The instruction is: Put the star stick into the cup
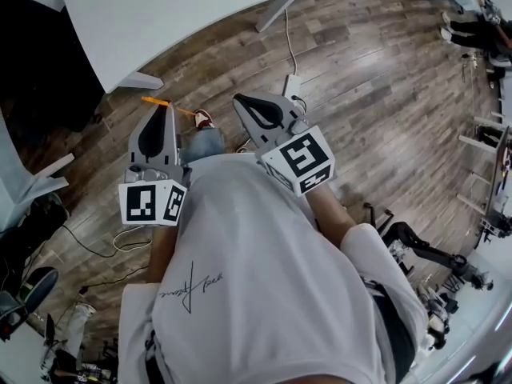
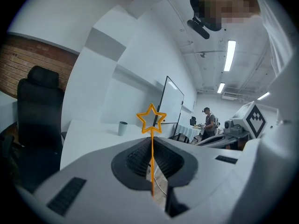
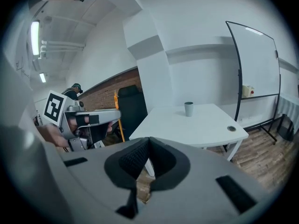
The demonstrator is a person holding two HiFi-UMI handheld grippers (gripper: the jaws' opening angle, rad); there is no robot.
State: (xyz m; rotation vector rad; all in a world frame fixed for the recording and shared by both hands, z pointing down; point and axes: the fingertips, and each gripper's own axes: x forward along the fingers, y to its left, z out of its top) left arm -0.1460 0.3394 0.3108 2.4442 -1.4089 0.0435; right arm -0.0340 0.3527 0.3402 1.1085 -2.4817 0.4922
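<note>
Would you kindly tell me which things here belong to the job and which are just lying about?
Job: star stick, clamped in left hand-held gripper; cup; white table under it.
Lying about: black chair; whiteboard; floor cable.

Bright, even light is coming from ceiling strips (image 2: 229, 55), which are glaring pure white in both gripper views. The table (image 1: 184, 14) is washing out almost white, and the floor (image 1: 384, 78) is carrying a soft sheen. Fisheye distortion is bending lines near every edge, and black corners are ringing the gripper views. The star (image 2: 151, 119) is showing crisp, while the jaws nearest the lens are blurring.
</note>
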